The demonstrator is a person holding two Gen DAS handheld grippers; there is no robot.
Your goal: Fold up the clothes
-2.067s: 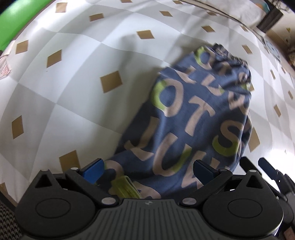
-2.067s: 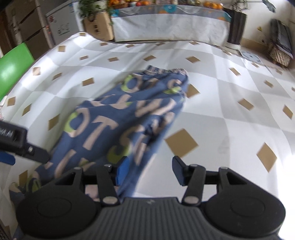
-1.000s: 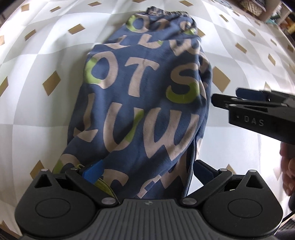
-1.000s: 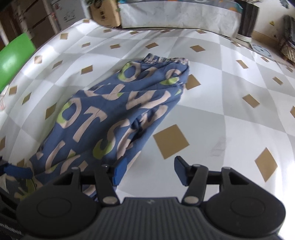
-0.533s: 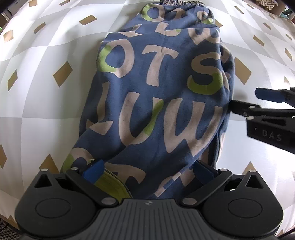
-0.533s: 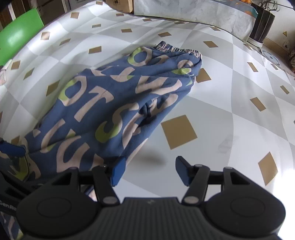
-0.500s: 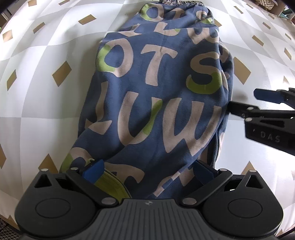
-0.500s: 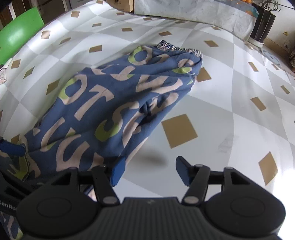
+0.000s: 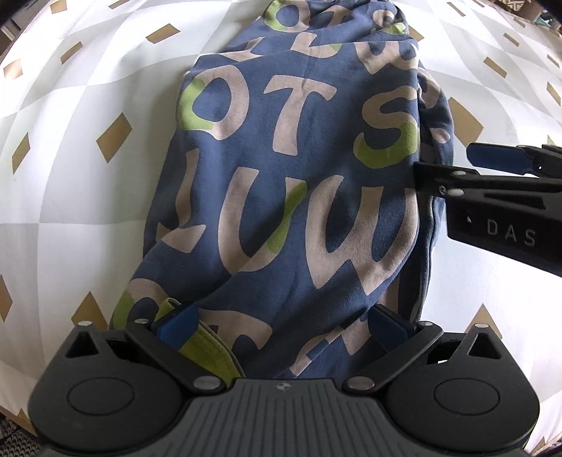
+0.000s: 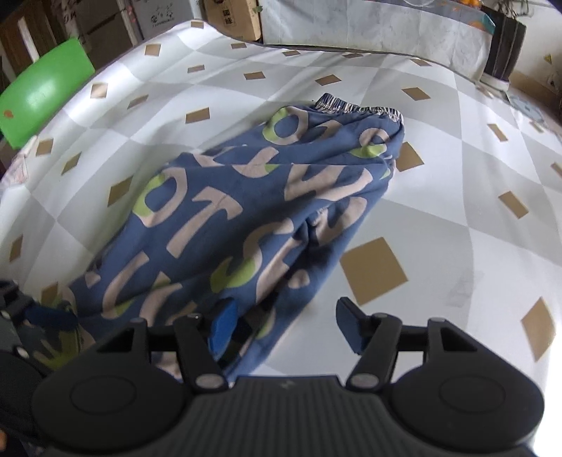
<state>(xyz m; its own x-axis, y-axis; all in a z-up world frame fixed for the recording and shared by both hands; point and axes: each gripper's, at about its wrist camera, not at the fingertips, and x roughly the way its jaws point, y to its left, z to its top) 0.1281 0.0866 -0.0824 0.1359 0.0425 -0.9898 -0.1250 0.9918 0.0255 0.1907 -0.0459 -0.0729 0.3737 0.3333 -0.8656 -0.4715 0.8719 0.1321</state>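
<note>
The blue lettered garment lies on the checked cloth. Left gripper gapes over its near end; right gripper (jaws parted, gripping nothing) straddles its right edge.

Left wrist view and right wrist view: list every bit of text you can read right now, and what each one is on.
"DAS": white letters on the black body of the right gripper, in the left wrist view.
"OT", "S", "UW": big beige and green letters printed on the blue pants; other letters are cut off by folds, forming no readable word.
Cardboard boxes behind the table: printed marks too small to read.
</note>
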